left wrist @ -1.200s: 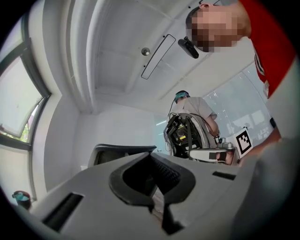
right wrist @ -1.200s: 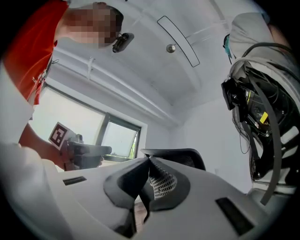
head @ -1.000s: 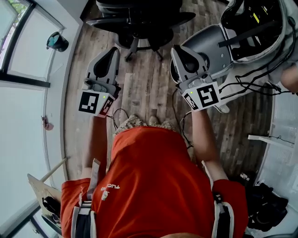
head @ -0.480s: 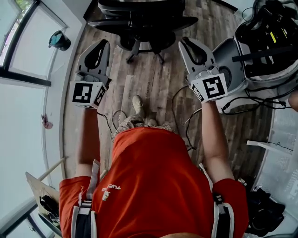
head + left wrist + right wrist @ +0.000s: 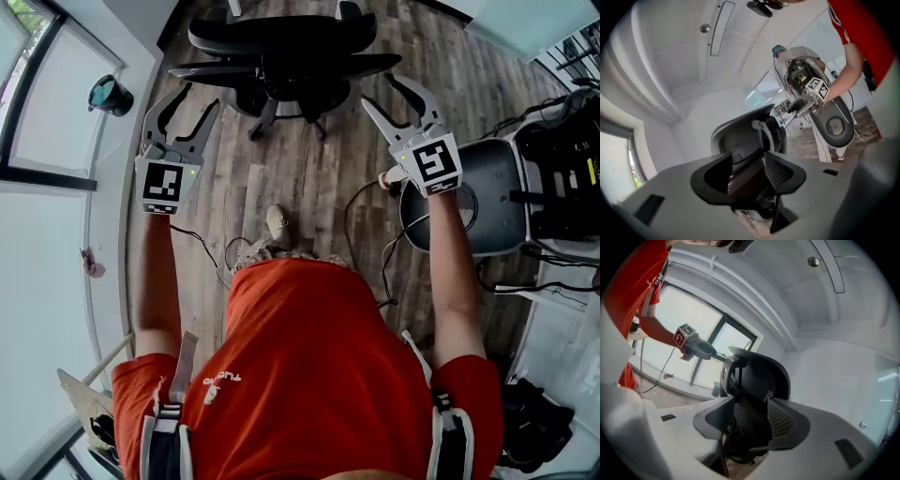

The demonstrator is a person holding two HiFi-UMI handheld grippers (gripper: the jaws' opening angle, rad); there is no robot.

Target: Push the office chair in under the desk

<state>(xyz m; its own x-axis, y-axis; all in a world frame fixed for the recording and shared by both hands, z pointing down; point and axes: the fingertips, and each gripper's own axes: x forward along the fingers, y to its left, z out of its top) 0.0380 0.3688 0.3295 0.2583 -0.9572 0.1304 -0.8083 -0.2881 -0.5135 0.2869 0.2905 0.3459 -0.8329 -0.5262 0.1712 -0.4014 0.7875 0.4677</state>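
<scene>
Currently: office chair (image 5: 281,56) being flanked by two opening grippers.
Head view: the left gripper (image 5: 195,98) and right gripper (image 5: 380,91) are being held up at either side of the black chair, which is standing on the wooden floor (image 5: 309,178) at the frame's top edge. Left gripper view: the jaws are being spread, nothing pressed between them; the chair's back is being framed in the gap, beyond the pads. Right gripper view: the jaws are likewise being opened, empty, with the chair showing past them.

We look steeply down from the head, and both gripper views closely face the shared office chair (image 5: 281,52) at twelve o'clock.
</scene>
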